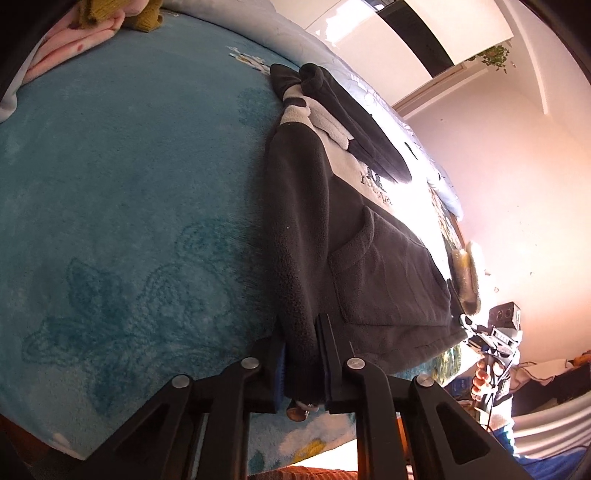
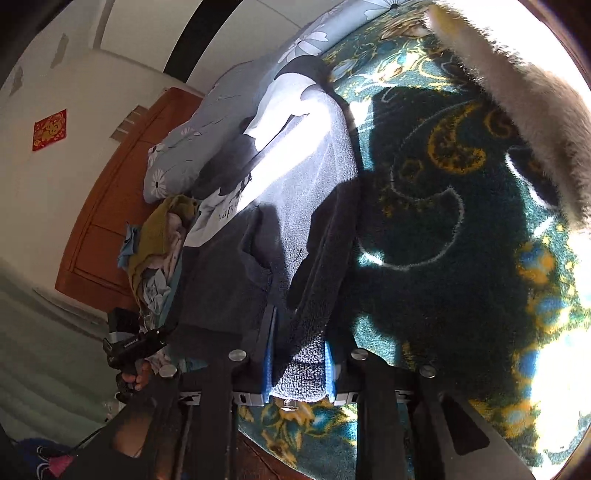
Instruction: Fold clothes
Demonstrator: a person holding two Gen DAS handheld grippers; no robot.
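Note:
A dark grey fleece jacket [image 1: 354,236] with a cream chest panel and a front pocket lies flat on a teal blanket [image 1: 129,184]. My left gripper [image 1: 301,350] is shut on the jacket's hem at one bottom corner. My right gripper [image 2: 301,354] is shut on the hem at the other bottom corner; the jacket [image 2: 295,192] stretches away from it, partly in bright sun. Each view shows the other gripper at its edge: the right one [image 1: 495,343] and the left one [image 2: 136,347].
A heap of clothes lies at the far end of the bed [image 1: 96,22], also seen in the right wrist view [image 2: 159,240]. A floral quilt [image 2: 221,122] lies beside the jacket. A patterned dark blanket [image 2: 461,240] spreads to the right. A furry cushion [image 2: 517,99] sits at the upper right.

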